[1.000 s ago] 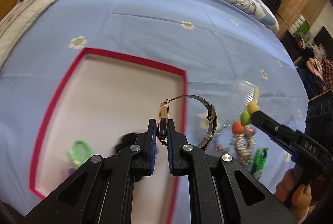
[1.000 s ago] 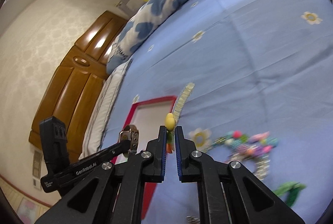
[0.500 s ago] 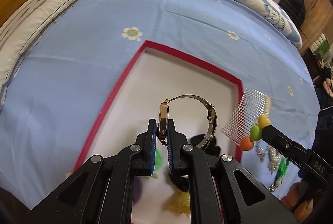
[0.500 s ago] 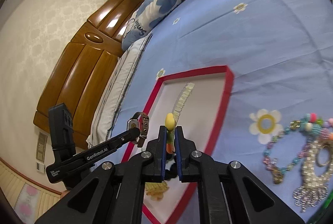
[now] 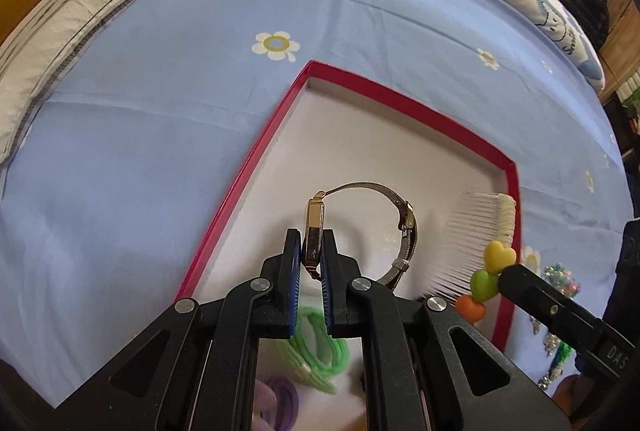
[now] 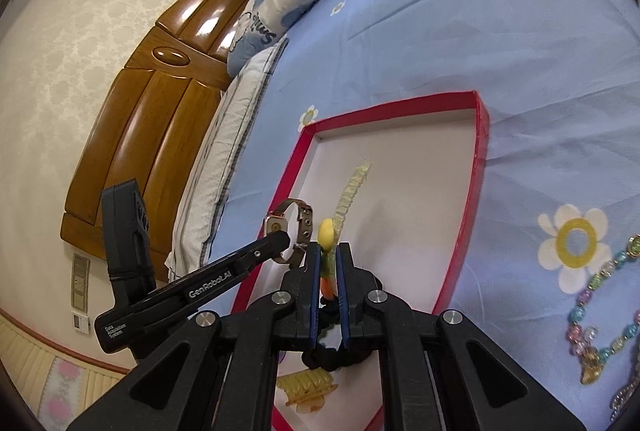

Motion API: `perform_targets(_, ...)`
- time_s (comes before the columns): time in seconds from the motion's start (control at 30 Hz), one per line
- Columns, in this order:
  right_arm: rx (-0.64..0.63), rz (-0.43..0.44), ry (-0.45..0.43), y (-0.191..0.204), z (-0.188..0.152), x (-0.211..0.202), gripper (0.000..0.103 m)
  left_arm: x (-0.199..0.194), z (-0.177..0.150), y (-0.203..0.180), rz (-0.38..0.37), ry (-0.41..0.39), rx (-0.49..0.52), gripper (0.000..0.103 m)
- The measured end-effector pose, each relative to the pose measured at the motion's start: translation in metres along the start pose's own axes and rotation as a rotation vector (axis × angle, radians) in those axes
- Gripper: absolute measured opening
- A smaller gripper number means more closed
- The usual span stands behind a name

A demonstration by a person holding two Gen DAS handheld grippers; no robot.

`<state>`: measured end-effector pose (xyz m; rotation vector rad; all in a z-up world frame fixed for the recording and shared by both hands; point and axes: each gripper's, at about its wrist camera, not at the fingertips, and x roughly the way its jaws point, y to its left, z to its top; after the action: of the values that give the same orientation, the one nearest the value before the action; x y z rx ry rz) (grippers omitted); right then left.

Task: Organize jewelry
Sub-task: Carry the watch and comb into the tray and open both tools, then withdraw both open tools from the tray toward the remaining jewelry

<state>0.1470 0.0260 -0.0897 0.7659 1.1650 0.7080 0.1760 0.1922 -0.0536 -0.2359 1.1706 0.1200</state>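
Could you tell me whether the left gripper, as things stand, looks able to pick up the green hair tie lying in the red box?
Probably not yet: the left gripper is shut on the watch, so its jaws are occupied. The green hair tie lies uncovered right beneath it in the red box, so releasing the watch first should free the way.

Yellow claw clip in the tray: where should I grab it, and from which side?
Judging from the right wrist view, pinch the claw clip across its humped spine, coming from above. It lies low on the tray floor, teeth splayed sideways. The black hair tie crowds its far side, so stay nearer.
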Motion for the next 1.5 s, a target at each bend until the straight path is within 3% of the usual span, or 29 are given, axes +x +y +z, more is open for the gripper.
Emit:
perform_targets(0.37, 0.04, -0.038, 0.022, -0.018, 0.003, 0.008, 0.004, 0.019, 0.002, -0.001, 0.015, 0.029, 0.005, 0.008)
perform_targets(0.9, 0.003, -0.092, 0.053, -0.017, 0.0, 0.017, 0.004, 0.021, 0.001, -0.01, 0.05, 0.027, 0.047, 0.01)
perform_targets(1.1, -0.007, -0.094, 0.054, -0.014, 0.0, 0.015, 0.01, 0.021, 0.002, -0.013, 0.06, 0.032, 0.048, 0.01)
perform_targets(1.17, -0.007, -0.095, 0.051, -0.012, 0.0, 0.016, 0.01, 0.021, 0.002, -0.013, 0.059, 0.036, 0.046, 0.017)
perform_targets(1.23, -0.003, -0.09, 0.047, -0.011, 0.0, 0.014, 0.011, 0.019, 0.002, -0.013, 0.056, 0.032, 0.04, 0.034)
perform_targets(1.27, 0.001, -0.09, 0.045, -0.01, 0.0, 0.013, 0.011, 0.017, 0.002, -0.013, 0.055, 0.025, 0.039, 0.037)
perform_targets(1.5, 0.005, -0.07, 0.0, -0.004, -0.001, -0.015, 0.025, 0.003, 0.001, -0.013, 0.051, 0.005, 0.037, 0.039)
